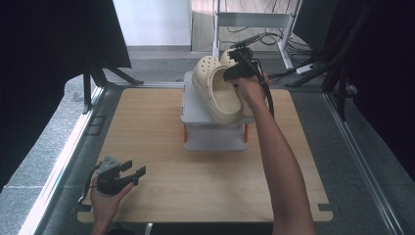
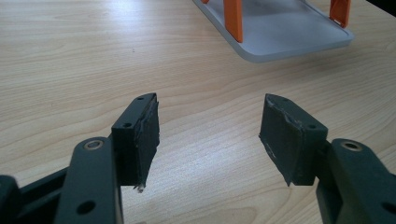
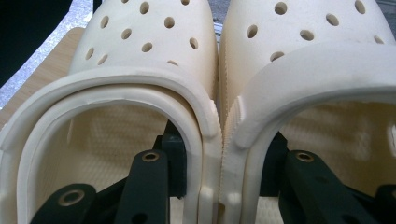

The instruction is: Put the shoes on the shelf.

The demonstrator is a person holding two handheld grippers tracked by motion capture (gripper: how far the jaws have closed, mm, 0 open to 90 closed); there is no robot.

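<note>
Two cream clogs with holes in their toes, the left clog [image 1: 216, 92] and the right clog [image 1: 227, 58], are held side by side just over the top of a grey rack [image 1: 195, 111]. My right gripper [image 1: 239, 73] is shut on them. In the right gripper view one jaw sits inside each shoe, and the gripper [image 3: 219, 161] pinches the adjoining side walls of the left clog [image 3: 140, 51] and the right clog [image 3: 308, 56] together. My left gripper [image 1: 135, 169] rests open in a hand at the table's front left, its jaws [image 2: 210, 133] wide apart over bare wood with nothing between them.
The grey rack [image 2: 285, 39] has two tiers on orange legs [image 2: 233, 18] and stands at the back middle of the wooden table [image 1: 147, 127]. Black curtains hang at both sides. A white frame with cables [image 1: 274, 39] stands on the floor behind the table.
</note>
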